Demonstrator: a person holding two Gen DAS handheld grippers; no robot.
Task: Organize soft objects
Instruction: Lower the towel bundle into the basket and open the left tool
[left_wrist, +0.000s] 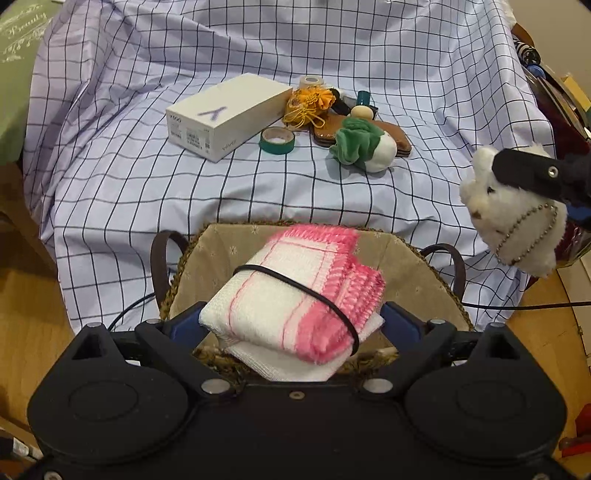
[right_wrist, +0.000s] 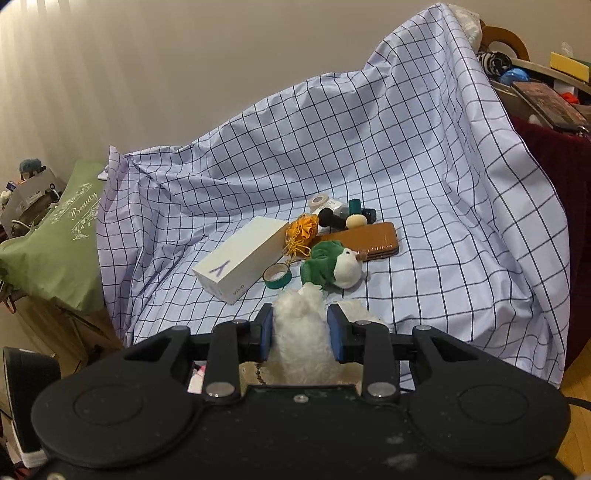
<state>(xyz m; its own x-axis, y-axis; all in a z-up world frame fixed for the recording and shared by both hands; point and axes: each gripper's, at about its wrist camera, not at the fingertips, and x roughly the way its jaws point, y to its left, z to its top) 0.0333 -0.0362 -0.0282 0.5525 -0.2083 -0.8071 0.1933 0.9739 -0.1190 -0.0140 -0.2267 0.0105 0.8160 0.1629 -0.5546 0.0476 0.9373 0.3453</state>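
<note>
The white box (left_wrist: 229, 116) lay on the checked sheet (left_wrist: 184, 192), left of the green and white plush (left_wrist: 364, 146). Between them sat a green tape roll (left_wrist: 277, 140). Nearer than the plush, the left gripper (left_wrist: 295, 317) had its jaws wide apart, with a folded pink and white cloth (left_wrist: 295, 291) between them over the basket (left_wrist: 413, 266). Right of the plush, the right gripper (right_wrist: 300, 328) squeezed a fluffy white toy (right_wrist: 299, 343) tight.
</note>
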